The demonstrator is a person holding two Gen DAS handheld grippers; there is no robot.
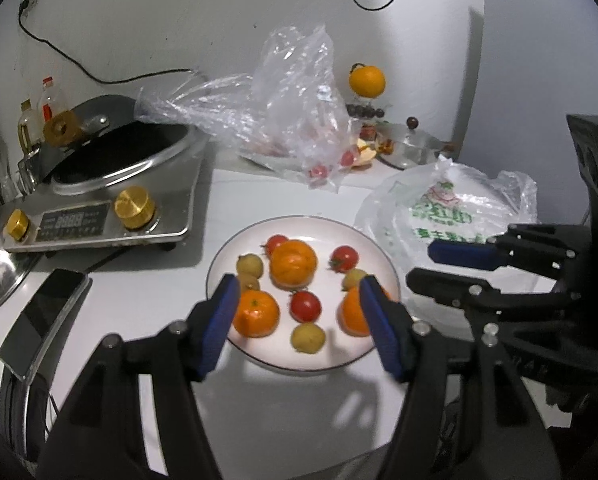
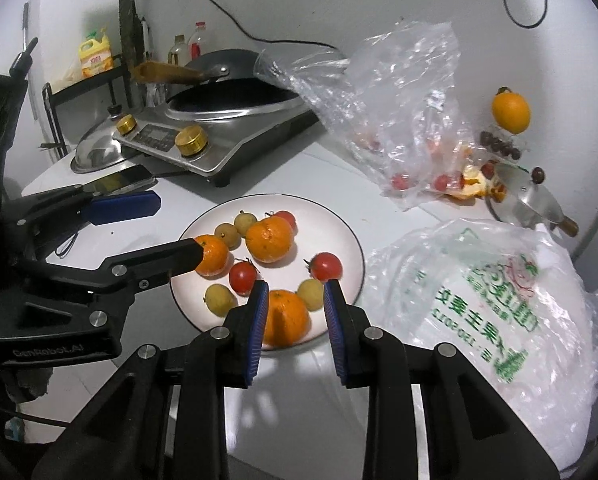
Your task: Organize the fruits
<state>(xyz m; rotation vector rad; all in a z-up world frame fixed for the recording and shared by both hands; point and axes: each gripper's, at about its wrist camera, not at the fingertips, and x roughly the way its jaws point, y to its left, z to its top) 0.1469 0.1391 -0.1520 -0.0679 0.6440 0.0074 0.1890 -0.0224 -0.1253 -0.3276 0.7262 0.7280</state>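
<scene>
- A white plate (image 1: 235,248) on a white counter (image 1: 147,312) holds the fruit: three oranges (image 1: 293,264), three cherry tomatoes (image 1: 305,305) and several small yellow-green fruits (image 1: 307,337), all lying apart or just touching.
- The left gripper (image 1: 299,316) hangs above the plate's near edge, its blue pads (image 1: 223,312) set wide and gripping nothing.
- The right gripper (image 2: 295,320) hangs over the plate's near rim, its jaws narrow and empty; an orange (image 2: 287,320) lies on the plate below the gap, untouched.
- A clear bag (image 2: 403,120) with more tomatoes slumps behind the plate; a white printed bag (image 2: 491,304) lies just beside it.
- A steel cooker (image 1: 111,184) with brass knobs and a phone (image 1: 43,316) sit on the counter's far side from the printed bag.
- Another orange (image 1: 367,80) perches on a stand by the wall.
</scene>
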